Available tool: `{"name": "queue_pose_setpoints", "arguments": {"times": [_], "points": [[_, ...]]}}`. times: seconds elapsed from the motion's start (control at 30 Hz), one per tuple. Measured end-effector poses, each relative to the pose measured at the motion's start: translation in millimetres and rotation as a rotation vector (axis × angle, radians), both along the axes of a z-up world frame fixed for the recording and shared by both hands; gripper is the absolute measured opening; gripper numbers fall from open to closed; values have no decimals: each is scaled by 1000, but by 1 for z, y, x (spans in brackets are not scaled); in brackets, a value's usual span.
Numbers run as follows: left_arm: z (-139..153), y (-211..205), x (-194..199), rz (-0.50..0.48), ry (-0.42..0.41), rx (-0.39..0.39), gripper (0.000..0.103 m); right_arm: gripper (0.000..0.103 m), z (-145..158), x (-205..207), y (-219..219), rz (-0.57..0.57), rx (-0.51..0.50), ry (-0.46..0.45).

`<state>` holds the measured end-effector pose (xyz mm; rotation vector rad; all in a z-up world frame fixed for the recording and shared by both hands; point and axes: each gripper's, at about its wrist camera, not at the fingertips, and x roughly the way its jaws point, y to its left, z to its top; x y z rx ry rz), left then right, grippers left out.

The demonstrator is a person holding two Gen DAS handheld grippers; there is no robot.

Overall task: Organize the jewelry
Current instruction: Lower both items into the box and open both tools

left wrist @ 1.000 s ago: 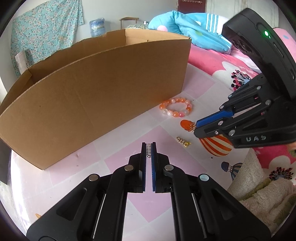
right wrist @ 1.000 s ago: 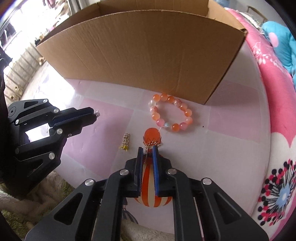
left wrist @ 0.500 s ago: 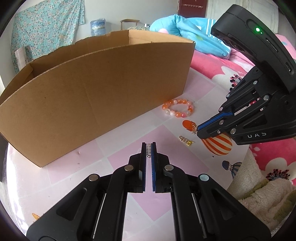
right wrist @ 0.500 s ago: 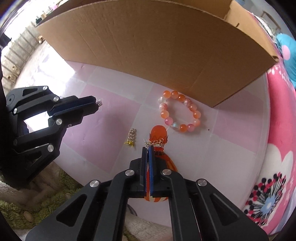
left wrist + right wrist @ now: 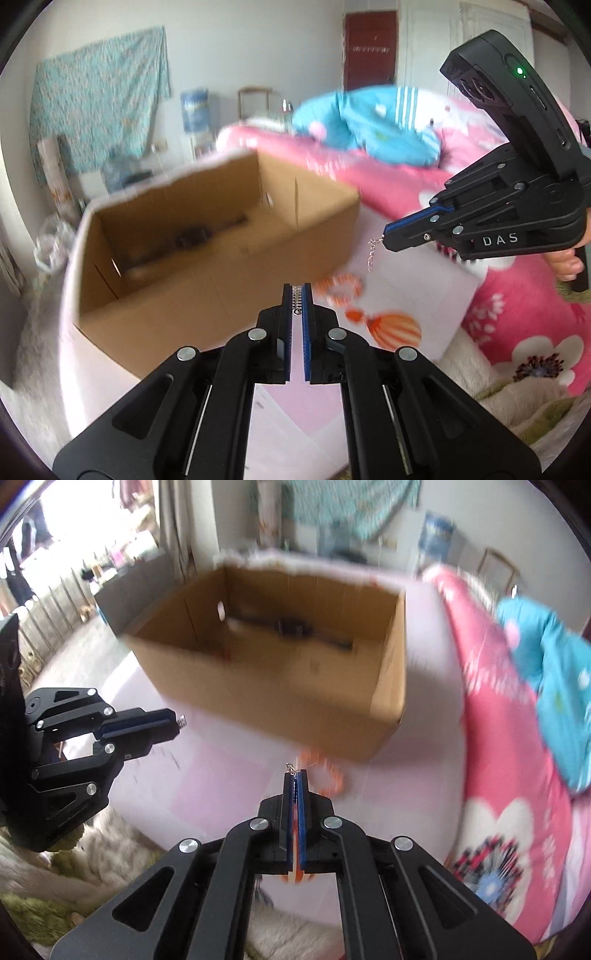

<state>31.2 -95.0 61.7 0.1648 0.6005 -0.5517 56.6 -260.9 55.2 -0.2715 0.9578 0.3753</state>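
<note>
We hold a piece of jewelry in each pair of tongs, both raised above the pink-checked surface (image 5: 424, 291) in front of the open cardboard box (image 5: 207, 254). The left tongs (image 5: 296, 295) are closed on a short silver chain piece (image 5: 296, 301), pinched flat between the blue pads with only its end showing. The right tongs (image 5: 294, 775) are closed on a fine chain earring (image 5: 373, 253), which dangles loose below the tips in the left view; in the right view only its little hook shows above the pads. A beaded orange bracelet (image 5: 341, 290) lies on the surface near the right front corner of the box. Beside it lies an orange bead pendant (image 5: 354, 315), just next to a striped balloon print. We judge both held pieces to be very light, limp and slippery, likely to swing and slide out if the pads loosen, so a firm pinch across the links near one end suits them. The bracelet looks heavier and rounded; we would take it across one side of the bead ring. Something dark lies in the box, too blurred to identify.
</note>
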Motion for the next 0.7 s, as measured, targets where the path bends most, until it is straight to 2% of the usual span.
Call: {"name": "queue_pose_setpoints", "arguments": {"times": [0.1,0.17,0.23,0.37,0.5,0.7], "points": [[26,7,13,-7,-42,3,4,2,33,17,-1,41,56,-68],[33,10,35,-10,-21,12,4,2,46,30,3,67,89,-79],[32,11,60,-11,37,23,4,2,49,51,5,91,119,-54],[12,16,112,-27,233,18,4,2,33,105,20,128,102,59],[-25,14,159,-32,461,40,4,2,-3,144,32,132,38,173],[-56,14,189,12,611,43,4,2,-45,173,37,128,-51,265]]}}
